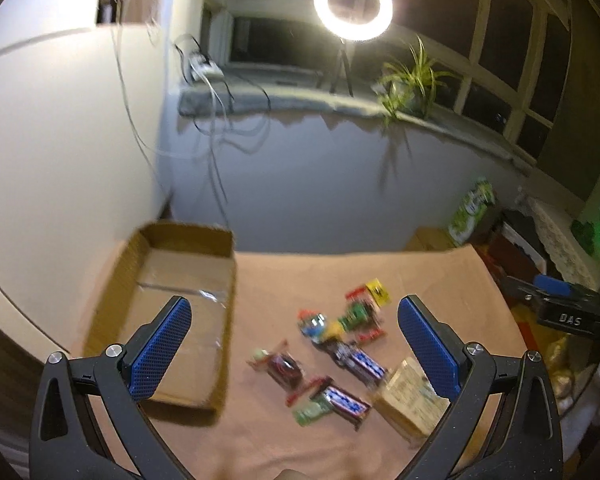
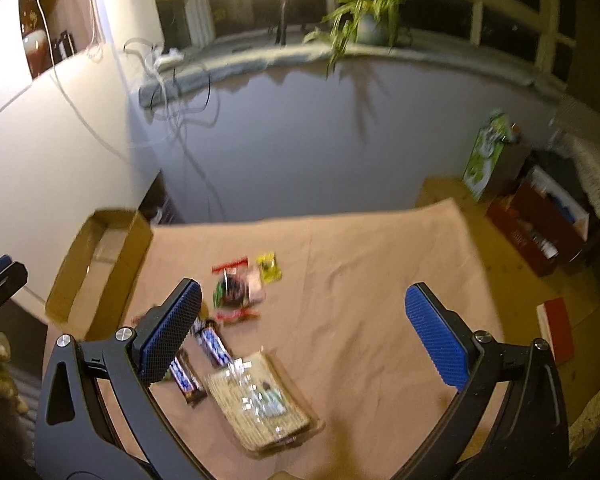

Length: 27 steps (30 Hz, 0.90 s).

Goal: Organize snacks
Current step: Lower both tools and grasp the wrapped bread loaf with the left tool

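Note:
Several wrapped snacks lie in a loose cluster on the tan cloth (image 1: 440, 280): two blue bars (image 1: 346, 400), a dark red packet (image 1: 282, 368), a yellow packet (image 1: 378, 290) and a flat tan cracker pack (image 1: 410, 396). An open cardboard box (image 1: 168, 308) stands to their left, with nothing in it. My left gripper (image 1: 294, 336) is open above the snacks, empty. My right gripper (image 2: 302, 328) is open and empty over the cracker pack (image 2: 260, 400), blue bars (image 2: 214, 346) and yellow packet (image 2: 269, 267). The box (image 2: 96, 264) sits far left in the right wrist view.
A wall and a windowsill with a ring light (image 1: 353, 5), a potted plant (image 1: 410, 80) and cables lie behind the table. Boxes and a green carton (image 2: 486, 156) stand on the floor at the right. The right gripper's body (image 1: 568, 308) shows at the left view's right edge.

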Each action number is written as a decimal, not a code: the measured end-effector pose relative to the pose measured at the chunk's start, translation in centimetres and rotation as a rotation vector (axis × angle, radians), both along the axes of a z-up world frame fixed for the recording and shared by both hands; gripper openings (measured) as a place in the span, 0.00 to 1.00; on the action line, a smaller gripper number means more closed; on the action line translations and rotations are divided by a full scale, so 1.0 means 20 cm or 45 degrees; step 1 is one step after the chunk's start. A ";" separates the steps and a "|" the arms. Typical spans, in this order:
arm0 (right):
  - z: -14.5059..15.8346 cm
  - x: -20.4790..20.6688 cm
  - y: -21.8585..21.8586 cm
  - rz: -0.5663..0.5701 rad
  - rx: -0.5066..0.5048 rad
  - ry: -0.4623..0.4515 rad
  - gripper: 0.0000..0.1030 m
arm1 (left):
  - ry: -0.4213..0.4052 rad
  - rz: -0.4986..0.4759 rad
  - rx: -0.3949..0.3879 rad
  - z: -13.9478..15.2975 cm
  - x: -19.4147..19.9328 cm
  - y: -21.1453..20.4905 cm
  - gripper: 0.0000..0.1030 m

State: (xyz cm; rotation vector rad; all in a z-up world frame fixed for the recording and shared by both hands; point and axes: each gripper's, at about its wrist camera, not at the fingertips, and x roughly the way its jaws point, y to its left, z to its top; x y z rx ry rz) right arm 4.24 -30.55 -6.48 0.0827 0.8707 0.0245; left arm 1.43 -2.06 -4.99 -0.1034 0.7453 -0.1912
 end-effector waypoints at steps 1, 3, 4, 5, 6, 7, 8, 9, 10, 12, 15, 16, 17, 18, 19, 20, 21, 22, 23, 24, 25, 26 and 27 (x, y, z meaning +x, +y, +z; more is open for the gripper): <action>-0.03 0.00 0.00 0.016 0.005 0.021 1.00 | 0.022 -0.016 -0.007 -0.02 0.00 -0.01 0.99; -0.10 0.02 -0.02 0.064 0.041 0.084 1.00 | 0.087 -0.062 -0.035 -0.08 0.01 -0.04 0.99; -0.14 0.02 -0.03 0.096 0.078 0.126 1.00 | 0.116 -0.078 -0.049 -0.10 0.01 -0.06 0.99; -0.19 0.03 -0.04 0.124 0.116 0.174 1.00 | 0.152 -0.098 -0.066 -0.13 0.02 -0.07 0.99; -0.24 0.04 -0.04 0.155 0.153 0.230 1.00 | 0.205 -0.130 -0.090 -0.17 0.03 -0.09 0.99; -0.28 0.04 -0.04 0.175 0.171 0.268 1.00 | 0.228 -0.145 -0.102 -0.19 0.03 -0.10 0.99; -0.33 0.04 -0.03 0.200 0.183 0.307 1.00 | 0.267 -0.170 -0.119 -0.22 0.04 -0.11 0.99; -0.37 0.04 -0.03 0.224 0.185 0.341 1.00 | 0.312 -0.198 -0.136 -0.26 0.05 -0.13 0.99; -0.41 0.03 -0.02 0.249 0.183 0.373 1.00 | 0.354 -0.224 -0.159 -0.29 0.06 -0.15 0.99; -0.48 0.02 0.00 0.295 0.189 0.430 1.00 | 0.434 -0.268 -0.206 -0.34 0.08 -0.18 0.99; -0.57 0.03 0.01 0.328 0.209 0.500 1.00 | 0.548 -0.339 -0.249 -0.42 0.07 -0.24 0.99; -0.61 0.03 0.02 0.333 0.208 0.527 1.00 | 0.572 -0.352 -0.249 -0.44 0.07 -0.26 0.98; -0.62 0.03 0.02 0.336 0.208 0.545 1.00 | 0.605 -0.377 -0.245 -0.48 0.06 -0.29 0.98; -0.64 0.03 0.01 0.342 0.216 0.560 1.00 | 0.629 -0.391 -0.237 -0.49 0.07 -0.31 0.96; -0.67 0.04 0.01 0.346 0.231 0.579 1.00 | 0.657 -0.409 -0.221 -0.52 0.07 -0.34 0.94; -0.69 0.05 0.01 0.345 0.246 0.602 1.00 | 0.673 -0.426 -0.213 -0.53 0.07 -0.35 0.93; -0.71 0.06 0.01 0.344 0.261 0.620 1.00 | 0.682 -0.435 -0.205 -0.54 0.07 -0.37 0.91; -0.73 0.07 0.00 0.343 0.273 0.638 1.00 | 0.693 -0.445 -0.189 -0.55 0.07 -0.39 0.90; -0.75 0.08 -0.01 0.338 0.271 0.648 1.00 | 0.699 -0.454 -0.182 -0.56 0.07 -0.40 0.90; -0.76 0.08 -0.01 0.333 0.271 0.657 1.00 | 0.716 -0.473 -0.170 -0.57 0.07 -0.42 0.85; -0.77 0.08 -0.02 0.333 0.285 0.667 1.00 | 0.728 -0.480 -0.162 -0.59 0.08 -0.43 0.80; -0.78 0.08 -0.03 0.335 0.304 0.677 0.98 | 0.743 -0.494 -0.161 -0.61 0.07 -0.44 0.79; -0.79 0.08 -0.03 0.337 0.319 0.687 0.95 | 0.764 -0.520 -0.165 -0.62 0.06 -0.47 0.75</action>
